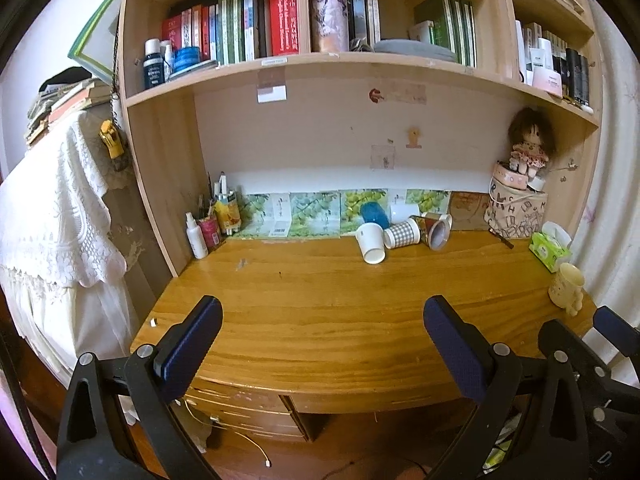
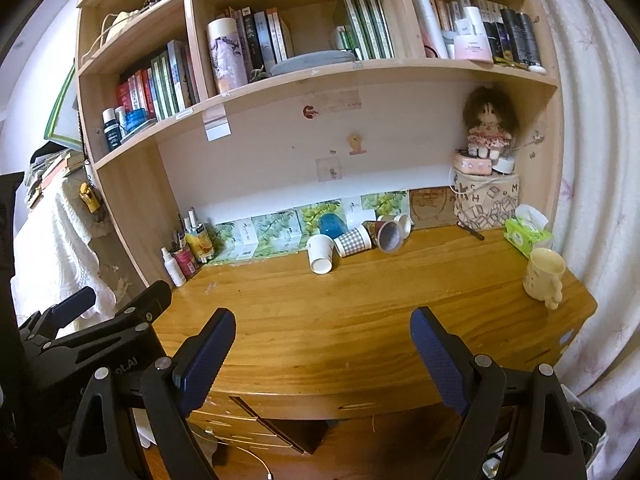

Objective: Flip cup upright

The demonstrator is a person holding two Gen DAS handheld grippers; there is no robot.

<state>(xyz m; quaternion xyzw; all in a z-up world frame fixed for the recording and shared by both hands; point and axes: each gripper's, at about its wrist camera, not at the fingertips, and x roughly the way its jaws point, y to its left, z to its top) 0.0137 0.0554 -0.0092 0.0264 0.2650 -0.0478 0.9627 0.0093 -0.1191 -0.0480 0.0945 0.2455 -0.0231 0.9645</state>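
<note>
At the worktop's (image 1: 320,308) back left corner stand a white spray bottle (image 1: 196,236) and a pen holder (image 1: 210,230). Along the back edge, right of the middle, a white paper cup (image 1: 370,242) lies tipped over, mouth toward the front, touching a checked cup (image 1: 402,233) and a brown cup (image 1: 434,230), both on their sides. A cream mug (image 2: 543,275) stands upright near the right edge. The left tool (image 1: 322,346) and right tool (image 2: 323,356) both hang wide apart over the front edge, holding nothing.

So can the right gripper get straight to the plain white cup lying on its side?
Probably yes: the right gripper is open, and bare desk lies between it and the white cup, whose mouth faces forward.
</note>
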